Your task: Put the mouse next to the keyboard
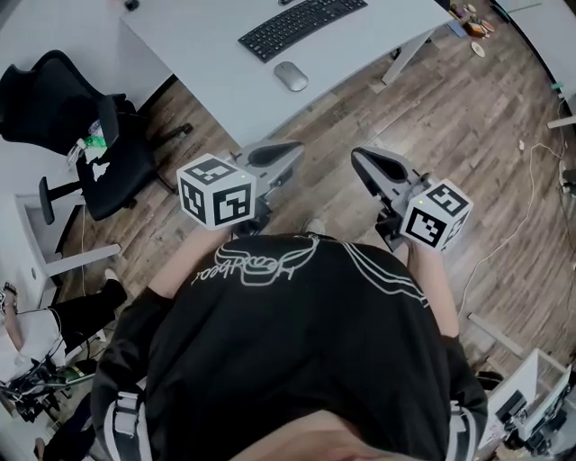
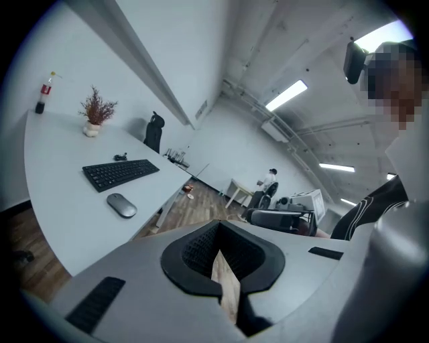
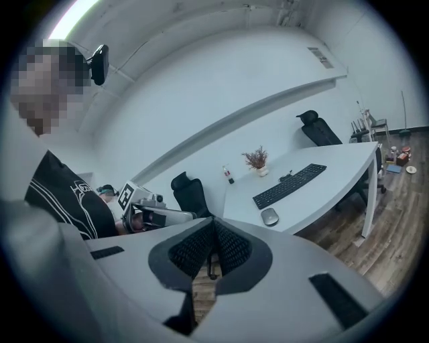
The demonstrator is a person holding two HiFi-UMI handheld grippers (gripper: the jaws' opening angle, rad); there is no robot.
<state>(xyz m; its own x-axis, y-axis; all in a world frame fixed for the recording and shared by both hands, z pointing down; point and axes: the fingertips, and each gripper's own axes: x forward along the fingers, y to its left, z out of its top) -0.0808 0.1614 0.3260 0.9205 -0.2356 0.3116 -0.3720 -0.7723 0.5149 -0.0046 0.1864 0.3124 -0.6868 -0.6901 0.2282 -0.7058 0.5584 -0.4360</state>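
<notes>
With left gripper [image 1: 293,149] and right gripper [image 1: 359,157] both closed on nothing, we step up, open one wide, and straddle the mouse [image 1: 291,76] squarely.

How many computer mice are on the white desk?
1: the mouse lies on the desk, apart from the keyboard, nearer the person. No second one shows in any view.

The table [image 1: 198,54] in the upper part of the frame is white, and on it are a black keyboard [image 1: 301,25] and a silver-grey mouse [image 1: 291,76]. The floor [image 1: 468,117] is brown wood-grain planking. The office chair [image 1: 72,117] at the left is black. The left claw [image 1: 286,153] and right claw [image 1: 363,160] are grey with black ribbed pads [image 2: 198,251]. Each carries a white cube [image 1: 216,191] patterned with black square markers. The person's shirt [image 1: 297,333] is black with white line artwork.
</notes>
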